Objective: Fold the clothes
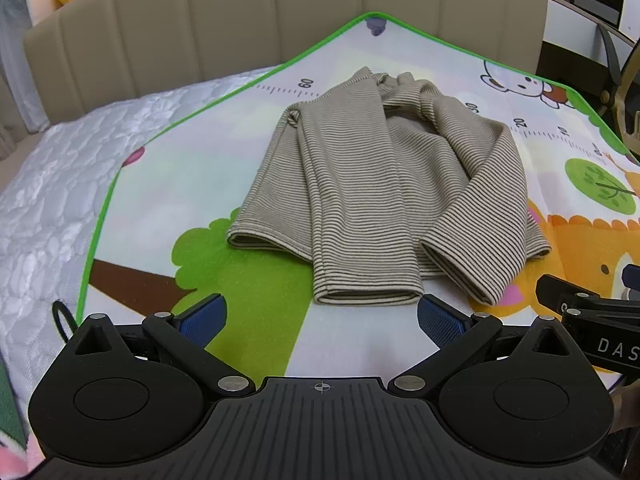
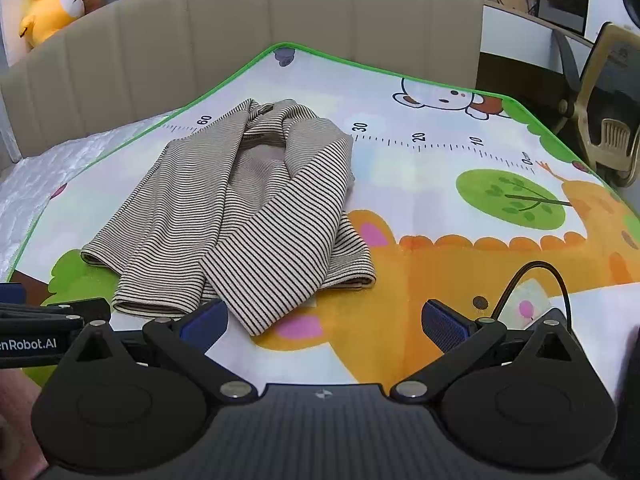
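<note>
Striped shirt [image 1: 384, 196] flat on play mat [image 1: 168, 184]

shirt [image 1: 384, 184]: lies on the mat [image 1: 208, 184], sleeves folded over its body
mat: spread on the bed [image 1: 52, 184]
headboard [image 1: 240, 28]: behind the mat
grippers: near edge, before the shirt
</note>
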The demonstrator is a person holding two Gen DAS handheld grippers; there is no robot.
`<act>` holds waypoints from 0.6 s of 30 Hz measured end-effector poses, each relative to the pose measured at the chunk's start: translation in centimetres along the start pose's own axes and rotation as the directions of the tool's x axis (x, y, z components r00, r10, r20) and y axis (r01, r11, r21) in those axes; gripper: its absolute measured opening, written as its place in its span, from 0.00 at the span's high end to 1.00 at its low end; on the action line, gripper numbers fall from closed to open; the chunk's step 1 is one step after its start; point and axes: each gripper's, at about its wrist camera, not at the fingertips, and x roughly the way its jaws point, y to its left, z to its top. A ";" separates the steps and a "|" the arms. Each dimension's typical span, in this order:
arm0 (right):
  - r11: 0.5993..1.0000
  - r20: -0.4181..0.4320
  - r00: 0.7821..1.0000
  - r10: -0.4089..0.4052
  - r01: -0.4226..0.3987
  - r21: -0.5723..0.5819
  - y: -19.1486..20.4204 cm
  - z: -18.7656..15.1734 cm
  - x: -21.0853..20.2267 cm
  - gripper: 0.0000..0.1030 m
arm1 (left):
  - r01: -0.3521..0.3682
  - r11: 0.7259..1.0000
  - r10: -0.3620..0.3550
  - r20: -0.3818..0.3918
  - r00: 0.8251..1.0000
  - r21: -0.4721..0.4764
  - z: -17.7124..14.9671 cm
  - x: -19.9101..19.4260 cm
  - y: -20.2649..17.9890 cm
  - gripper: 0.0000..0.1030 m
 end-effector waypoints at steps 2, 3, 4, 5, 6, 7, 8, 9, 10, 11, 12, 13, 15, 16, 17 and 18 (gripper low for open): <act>1.000 0.000 1.000 0.000 0.000 0.000 0.0 0.0 0.0 0.00 | 0.001 1.000 -0.001 0.001 1.000 0.001 0.2 0.0 -0.1 0.00; 1.000 0.000 1.000 0.000 0.000 0.000 -0.1 0.0 0.0 0.00 | 0.002 1.000 -0.002 0.004 1.000 -0.001 0.2 0.0 -0.1 0.00; 1.000 0.000 1.000 -0.001 0.001 0.000 -0.1 0.0 0.0 0.00 | 0.002 1.000 -0.002 0.004 1.000 -0.001 0.3 0.0 -0.1 0.00; 1.000 0.000 1.000 -0.001 0.001 0.000 0.0 0.0 0.0 0.00 | 0.002 1.000 -0.002 0.005 1.000 -0.001 0.3 0.0 -0.1 0.00; 1.000 -0.001 1.000 -0.001 0.001 0.000 0.0 0.0 0.0 0.00 | 0.002 1.000 -0.002 0.006 1.000 -0.001 0.3 0.0 -0.1 0.00; 1.000 -0.001 1.000 -0.001 0.001 0.000 0.0 0.0 0.0 0.00 | 0.002 1.000 -0.002 0.007 1.000 -0.001 0.3 0.0 0.0 0.00; 1.000 0.000 1.000 -0.001 0.001 0.000 0.0 0.0 -0.1 0.00 | 0.002 1.000 -0.002 0.008 1.000 -0.001 0.2 0.0 0.0 0.00; 1.000 0.001 1.000 -0.002 0.002 -0.001 0.0 0.0 -0.1 0.00 | 0.002 1.000 -0.002 0.009 1.000 -0.001 0.3 0.0 0.0 0.00; 1.000 0.001 1.000 -0.001 0.001 -0.001 0.0 0.0 -0.1 0.00 | 0.002 1.000 -0.002 0.014 1.000 0.000 0.3 0.0 0.0 0.00; 1.000 0.001 1.000 -0.001 0.001 -0.002 0.0 0.0 -0.1 0.00 | 0.003 1.000 -0.003 0.021 1.000 0.000 0.3 0.0 0.0 0.00; 1.000 0.001 1.000 -0.001 0.001 -0.002 0.0 0.0 -0.1 0.00 | 0.004 1.000 -0.004 0.027 1.000 0.000 0.3 0.0 0.0 0.00; 1.000 0.001 1.000 0.000 0.000 -0.001 0.0 0.0 -0.2 0.00 | 0.005 1.000 -0.005 0.034 0.999 -0.001 0.3 0.0 0.0 0.00; 1.000 0.000 1.000 0.000 0.000 -0.002 -0.1 0.0 -0.2 0.00 | 0.005 1.000 -0.005 0.029 1.000 -0.003 0.3 0.0 0.0 0.00; 1.000 -0.001 1.000 0.000 0.000 -0.002 -0.1 0.0 -0.2 0.00 | 0.006 1.000 -0.006 0.029 1.000 -0.003 0.3 0.0 0.0 0.00; 1.000 -0.001 1.000 0.000 0.000 -0.001 -0.1 0.0 -0.2 0.00 | 0.006 1.000 -0.006 0.029 1.000 -0.003 0.3 0.0 0.0 0.00; 1.000 -0.001 1.000 0.000 0.000 0.000 -0.1 0.0 -0.2 0.00 | 0.006 1.000 -0.006 0.028 1.000 -0.003 0.3 0.0 0.0 0.00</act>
